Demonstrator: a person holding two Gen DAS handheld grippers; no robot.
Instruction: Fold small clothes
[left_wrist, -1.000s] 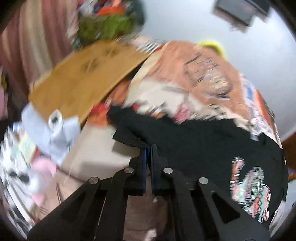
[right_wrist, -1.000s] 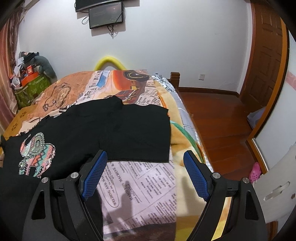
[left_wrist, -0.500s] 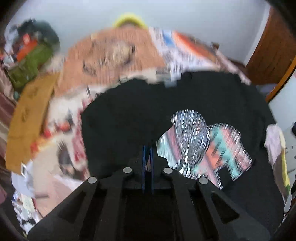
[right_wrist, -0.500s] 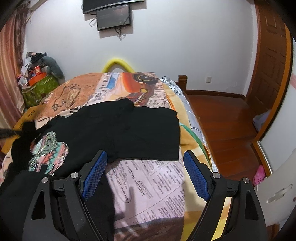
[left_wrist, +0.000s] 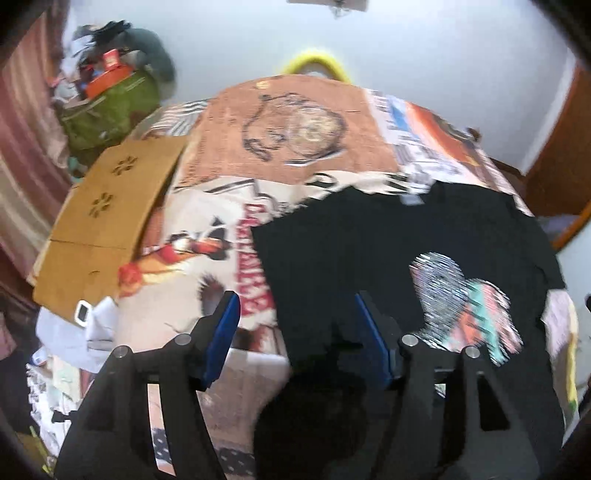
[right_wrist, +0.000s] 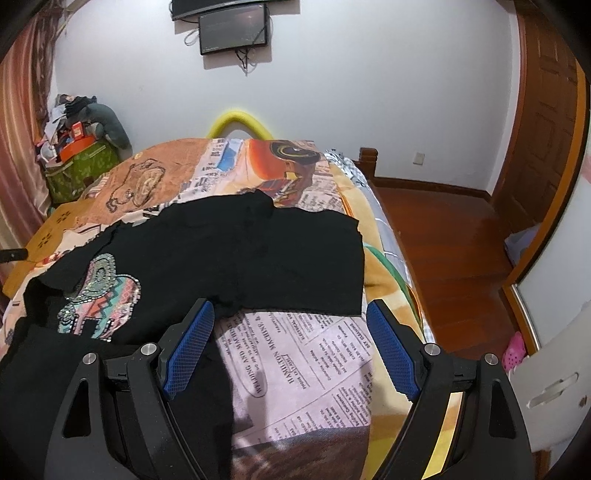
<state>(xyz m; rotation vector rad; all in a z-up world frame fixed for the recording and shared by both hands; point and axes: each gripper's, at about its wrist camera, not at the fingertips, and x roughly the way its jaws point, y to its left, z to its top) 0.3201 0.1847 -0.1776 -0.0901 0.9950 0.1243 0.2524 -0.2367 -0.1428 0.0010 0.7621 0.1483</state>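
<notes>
A black T-shirt (right_wrist: 236, 251) with a colourful elephant print (right_wrist: 99, 299) lies spread on the bed's printed blanket (right_wrist: 295, 365). Its left sleeve is folded over onto the body, partly covering the print; the right sleeve (right_wrist: 325, 269) lies flat. In the left wrist view the shirt (left_wrist: 351, 258) and its print (left_wrist: 465, 306) show, blurred. My left gripper (left_wrist: 297, 332) is open and empty above the shirt's left edge. My right gripper (right_wrist: 288, 347) is open and empty above the blanket, just in front of the right sleeve.
A flat cardboard sheet (left_wrist: 99, 221) lies on the bed's left side, with white papers (left_wrist: 74, 332) below it. A green bag (right_wrist: 77, 166) with clutter stands at the far left. The wooden floor (right_wrist: 450, 258) drops off right of the bed. A screen (right_wrist: 232, 33) hangs on the wall.
My left gripper carried the left sleeve over onto the shirt's body, then opened and let it go. My right gripper stayed open and drifted a little.
</notes>
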